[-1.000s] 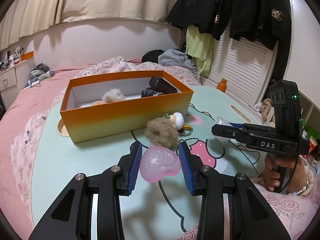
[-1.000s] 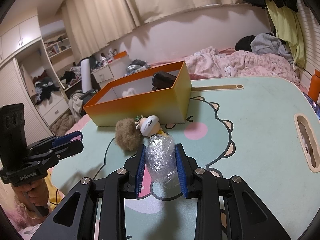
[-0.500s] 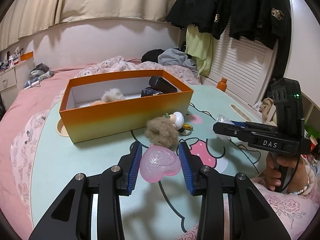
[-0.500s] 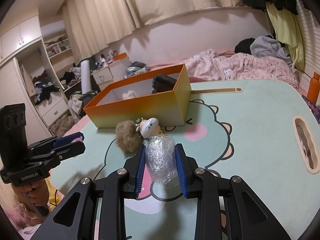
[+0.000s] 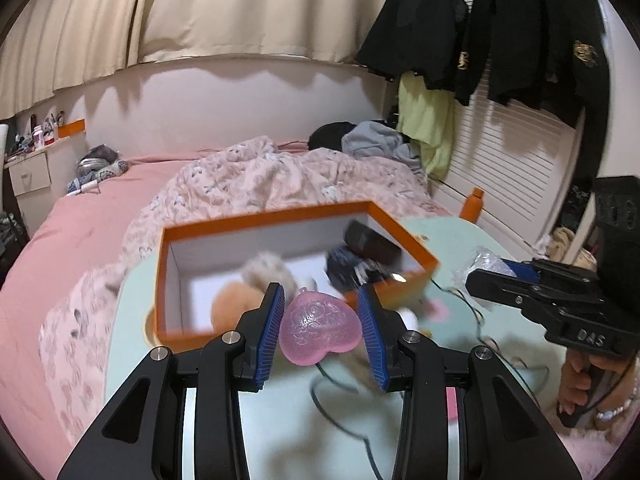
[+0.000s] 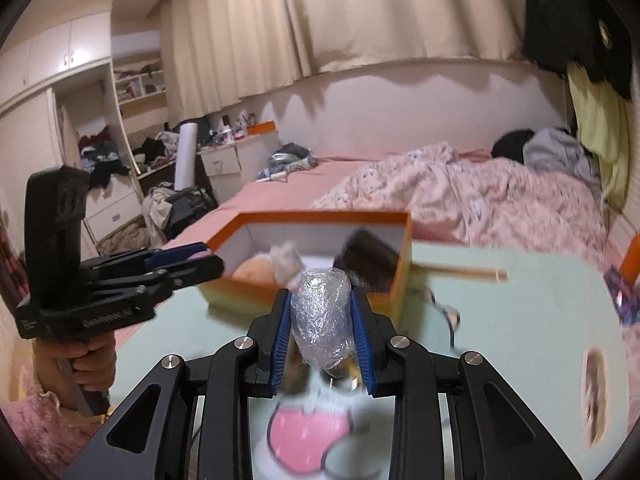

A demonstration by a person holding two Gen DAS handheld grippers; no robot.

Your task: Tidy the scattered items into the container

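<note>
Between the left claw pads sat a hard, slippery pink plastic heart, pinched by its sides; the right claw squeezed a soft, light bubble-wrap bundle.

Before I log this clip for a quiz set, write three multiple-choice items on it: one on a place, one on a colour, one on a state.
1. Where is the black case?
A. inside the box
B. on the bed
C. on the tabletop

2. What colour is the box's rim?
A. blue
B. orange
C. green

3. How does the left gripper stand?
A. wide open, nothing in it
B. shut on the pink heart
C. shut on the foil-wrapped bundle

Key: A, the case lies within the box walls; B, the rim is orange; B, both pads press the heart.
</note>
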